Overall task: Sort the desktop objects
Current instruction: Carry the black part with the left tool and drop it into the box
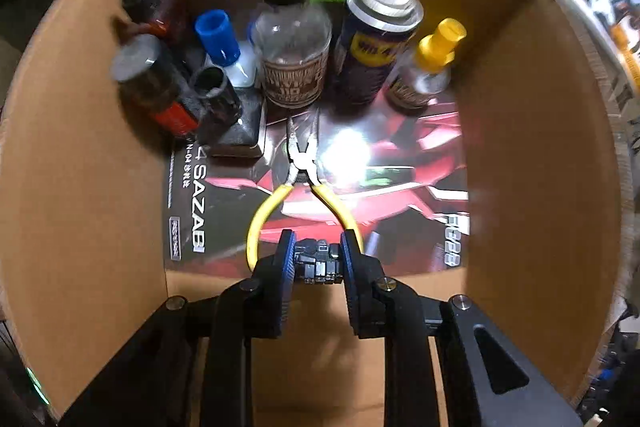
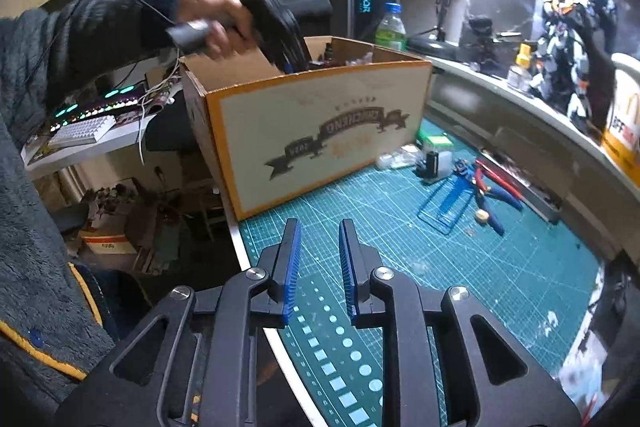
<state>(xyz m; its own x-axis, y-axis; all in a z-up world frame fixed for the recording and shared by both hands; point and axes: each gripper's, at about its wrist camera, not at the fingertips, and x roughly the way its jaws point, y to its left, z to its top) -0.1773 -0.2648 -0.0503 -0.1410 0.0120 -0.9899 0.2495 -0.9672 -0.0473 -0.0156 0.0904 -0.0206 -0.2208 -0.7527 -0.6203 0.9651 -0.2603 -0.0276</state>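
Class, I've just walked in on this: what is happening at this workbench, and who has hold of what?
A person is sorting desk clutter into a cardboard box. The left gripper, lowered inside the box, is shut on a small dark model part, above yellow-handled pliers lying on the printed sheet. Bottles and a spray can already stand at the far end. The right gripper hovers open and empty over the green cutting mat, where blue-handled pliers still wait.

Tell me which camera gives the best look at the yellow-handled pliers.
The left wrist view. There the yellow-handled pliers lie in plain sight on the printed sheet inside the cardboard box, just beyond the left gripper. The right wrist view shows only that box's outside wall; the pliers are hidden.
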